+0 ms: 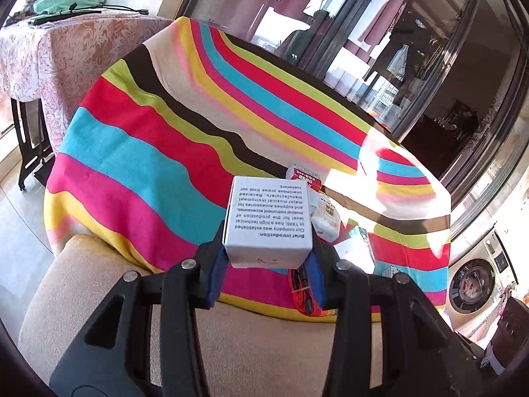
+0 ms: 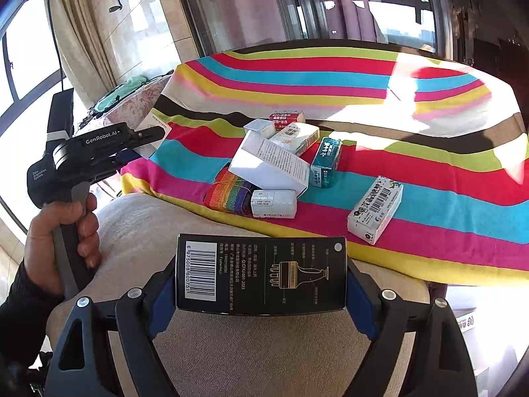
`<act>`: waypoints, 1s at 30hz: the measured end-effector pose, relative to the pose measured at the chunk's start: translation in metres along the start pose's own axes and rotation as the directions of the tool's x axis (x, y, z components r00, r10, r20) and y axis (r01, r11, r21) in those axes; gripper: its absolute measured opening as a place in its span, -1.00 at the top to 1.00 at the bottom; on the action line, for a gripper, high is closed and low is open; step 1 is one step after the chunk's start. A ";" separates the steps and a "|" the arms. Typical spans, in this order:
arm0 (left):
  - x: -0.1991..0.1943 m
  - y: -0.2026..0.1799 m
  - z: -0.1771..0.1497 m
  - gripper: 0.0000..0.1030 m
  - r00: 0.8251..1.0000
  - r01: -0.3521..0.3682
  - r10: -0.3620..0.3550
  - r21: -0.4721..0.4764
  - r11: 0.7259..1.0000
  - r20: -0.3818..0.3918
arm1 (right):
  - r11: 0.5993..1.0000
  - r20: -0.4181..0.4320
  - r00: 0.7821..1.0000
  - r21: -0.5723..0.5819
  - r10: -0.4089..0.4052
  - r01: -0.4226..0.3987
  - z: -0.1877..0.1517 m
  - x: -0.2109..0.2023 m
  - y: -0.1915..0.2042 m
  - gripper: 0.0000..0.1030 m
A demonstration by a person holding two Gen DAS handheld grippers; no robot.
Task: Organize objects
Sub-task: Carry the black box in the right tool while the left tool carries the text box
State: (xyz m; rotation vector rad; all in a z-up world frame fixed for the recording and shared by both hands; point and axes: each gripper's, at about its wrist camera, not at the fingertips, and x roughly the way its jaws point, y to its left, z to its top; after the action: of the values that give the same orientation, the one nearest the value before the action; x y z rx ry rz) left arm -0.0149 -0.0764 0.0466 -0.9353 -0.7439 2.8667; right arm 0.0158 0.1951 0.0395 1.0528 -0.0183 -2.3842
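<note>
The left gripper [image 1: 267, 258] is clamping a small white box [image 1: 269, 221] between its blue pads, gripping the near end so that the printed face is lying up and the far end is projecting out over the striped cloth [image 1: 139, 152]. That end-on hold is probably meant to let the box be set down flat without the fingers fouling the surface. The right gripper [image 2: 261, 301] is holding a black box [image 2: 261, 273] crosswise, its jaws standing much wider because the carton is spanning them along its long side; the barcode and a gold line drawing are facing up. Both cartons are hanging above the beige cushion [image 2: 264, 347] at the table's near edge, clear of the pile.

The rest of the objects are sitting in a loose heap on the cloth: a large white carton [image 2: 271, 165] leaning tilted on its neighbours, a teal box [image 2: 325, 162] beside it, a rainbow strap [image 2: 228, 195] (woven, ribbed, the only soft item), and a white packet [image 2: 375, 210] lying apart to the right. Everything else there is stiff, glossy, square-edged cardboard, so it should be stacking or lining up easily. The cloth is fleecy and slightly rumpled, which may be making small boxes rock when they are being placed.
</note>
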 end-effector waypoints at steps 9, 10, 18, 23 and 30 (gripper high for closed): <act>-0.014 -0.055 -0.043 0.11 0.996 0.043 -0.036 0.082 0.996 -0.079 | 0.996 0.078 0.997 0.090 -0.003 -0.004 -0.016 -0.024 -0.010 -0.67; -0.014 -0.063 -0.048 0.11 0.995 0.051 -0.042 0.100 0.994 -0.088 | 0.995 0.086 0.996 0.102 0.003 -0.012 -0.017 -0.026 -0.012 -0.67; -0.009 -0.121 -0.084 0.11 0.979 0.126 -0.083 0.234 0.964 -0.184 | 0.977 0.155 0.988 0.209 0.014 -0.046 -0.034 -0.049 -0.036 -0.67; -0.011 -0.151 -0.103 0.11 0.972 0.170 -0.103 0.327 0.929 -0.213 | 0.957 0.181 0.983 0.288 -0.015 -0.038 -0.048 -0.066 -0.057 -0.67; -0.013 -0.184 -0.127 0.11 0.950 0.261 -0.155 0.421 0.869 -0.270 | 0.926 0.181 0.981 0.377 -0.071 -0.003 -0.070 -0.084 -0.089 -0.67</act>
State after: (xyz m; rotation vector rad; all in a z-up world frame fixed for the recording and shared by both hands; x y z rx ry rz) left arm 0.0474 0.1392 0.0479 -1.0111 -0.1283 2.5105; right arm 0.0704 0.3251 0.0290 0.9851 -0.5520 -2.5673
